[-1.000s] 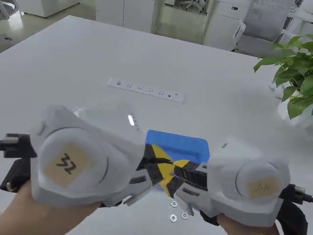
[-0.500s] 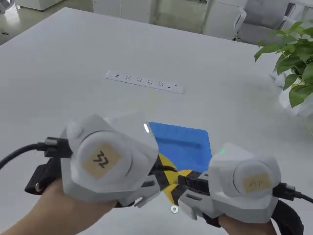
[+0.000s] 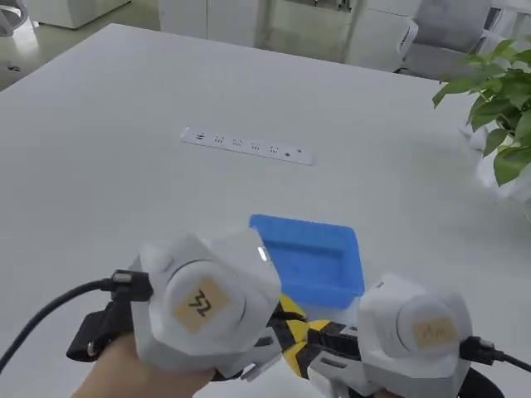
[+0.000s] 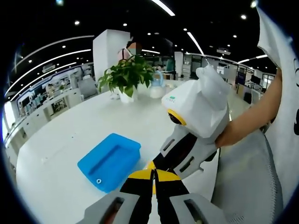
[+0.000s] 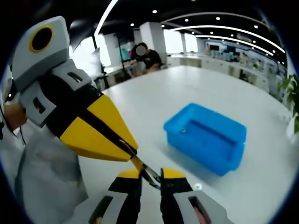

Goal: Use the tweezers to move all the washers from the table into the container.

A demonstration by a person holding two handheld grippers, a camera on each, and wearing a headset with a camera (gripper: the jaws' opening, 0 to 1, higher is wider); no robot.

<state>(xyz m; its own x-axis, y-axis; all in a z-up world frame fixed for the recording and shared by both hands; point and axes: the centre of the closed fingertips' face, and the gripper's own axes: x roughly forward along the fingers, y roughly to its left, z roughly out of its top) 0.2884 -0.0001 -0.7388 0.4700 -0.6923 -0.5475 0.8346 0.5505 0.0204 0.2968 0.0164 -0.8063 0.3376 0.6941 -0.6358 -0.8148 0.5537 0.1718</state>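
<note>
Both grippers meet low in the head view, left gripper [image 3: 292, 325] beside right gripper [image 3: 310, 355], just in front of the blue container [image 3: 309, 259]. In the right gripper view the left gripper [image 5: 132, 152] comes in from the left, shut on the thin metal tweezers [image 5: 145, 171]. The tweezers' other end sits between the pads of my right gripper [image 5: 150, 180], which is closed on it. One washer [image 5: 197, 186] lies on the table near the container [image 5: 205, 137], and another washer [image 5: 183, 130] lies inside it. In the left gripper view the yellow tips of the left gripper [image 4: 153, 176] are together.
A white power strip [image 3: 247, 147] lies on the white table [image 3: 116, 116] beyond the container. A potted plant [image 3: 502, 108] stands at the right edge. Chairs and cabinets stand behind the table. A person's arm [image 4: 252, 116] holds the right gripper.
The head camera has shifted; both grippers now sit lower in the picture and the container shows in full. The washers seen below the grippers are now out of sight.
</note>
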